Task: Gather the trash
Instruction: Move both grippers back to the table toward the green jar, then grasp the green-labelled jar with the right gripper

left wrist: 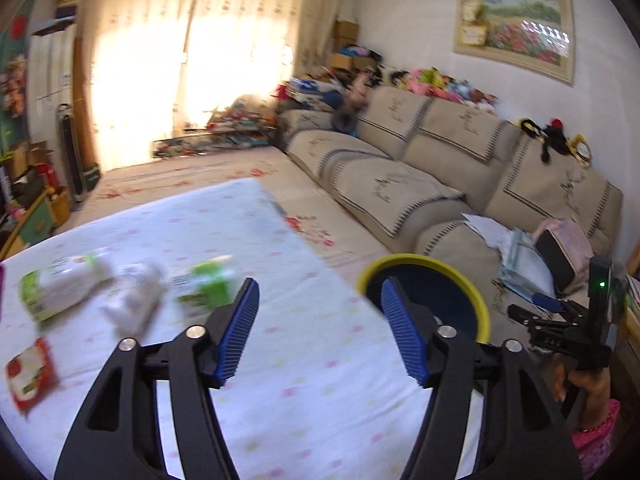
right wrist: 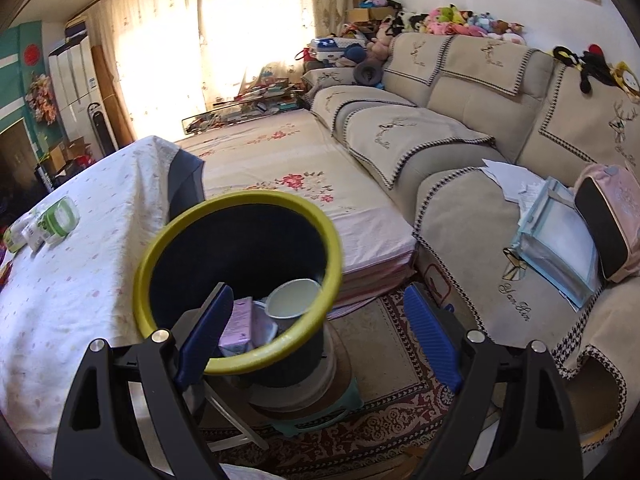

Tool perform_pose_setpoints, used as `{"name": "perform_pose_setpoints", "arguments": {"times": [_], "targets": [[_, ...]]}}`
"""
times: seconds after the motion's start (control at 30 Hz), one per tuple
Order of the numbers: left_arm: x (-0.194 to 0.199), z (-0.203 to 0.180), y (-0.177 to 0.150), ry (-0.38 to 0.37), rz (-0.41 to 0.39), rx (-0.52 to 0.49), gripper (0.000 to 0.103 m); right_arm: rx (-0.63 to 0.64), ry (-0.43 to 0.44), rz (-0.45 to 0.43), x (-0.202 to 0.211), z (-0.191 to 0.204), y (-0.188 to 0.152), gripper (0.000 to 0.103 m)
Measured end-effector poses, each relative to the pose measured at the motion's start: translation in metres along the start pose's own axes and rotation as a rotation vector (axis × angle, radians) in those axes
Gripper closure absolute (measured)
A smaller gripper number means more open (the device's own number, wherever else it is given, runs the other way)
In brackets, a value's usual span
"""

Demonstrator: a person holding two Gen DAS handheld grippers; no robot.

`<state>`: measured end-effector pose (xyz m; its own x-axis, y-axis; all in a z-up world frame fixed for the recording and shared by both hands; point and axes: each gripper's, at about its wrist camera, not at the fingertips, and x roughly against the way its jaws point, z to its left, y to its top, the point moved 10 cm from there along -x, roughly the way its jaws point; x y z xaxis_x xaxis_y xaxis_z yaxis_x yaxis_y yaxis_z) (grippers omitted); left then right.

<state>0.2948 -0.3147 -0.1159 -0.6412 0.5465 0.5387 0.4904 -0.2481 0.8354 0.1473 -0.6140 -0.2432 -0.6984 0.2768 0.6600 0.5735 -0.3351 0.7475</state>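
Yellow-rimmed bin (right wrist: 240, 280): stands beside the tabletop (left wrist: 280, 360), holding a white cup (right wrist: 292, 298) and a lilac carton (right wrist: 238, 326).
Trash on tabletop: green-and-white packets (left wrist: 60, 284), crumpled white wrapper (left wrist: 134, 300), red packet (left wrist: 30, 372), all blurred.
Left hand-held gripper (left wrist: 320, 332): jaws wide, empty, over the cloth.
Right hand-held gripper (right wrist: 316, 344): jaws wide, empty, above the bin.

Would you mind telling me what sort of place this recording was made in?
Most likely a home living room: a long beige sofa topped with plush toys, a curtained window, and a framed painting on the wall.
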Motion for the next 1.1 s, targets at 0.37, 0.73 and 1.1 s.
{"name": "perform_pose_setpoints", "arguments": {"times": [0.37, 0.73, 1.1], "targets": [[0.068, 0.174, -0.037, 0.238, -0.078, 0.124, 0.019, 0.21, 0.187, 0.005, 0.002, 0.161, 0.026, 0.019], [0.074, 0.221, -0.066, 0.248, -0.075, 0.235, 0.018, 0.358, 0.309, 0.023, -0.013, 0.325, 0.05, 0.011], [0.072, 0.21, -0.065, 0.236, -0.063, 0.231, 0.015, 0.388, 0.203, 0.084, -0.066, 0.361, 0.059, 0.01]]}}
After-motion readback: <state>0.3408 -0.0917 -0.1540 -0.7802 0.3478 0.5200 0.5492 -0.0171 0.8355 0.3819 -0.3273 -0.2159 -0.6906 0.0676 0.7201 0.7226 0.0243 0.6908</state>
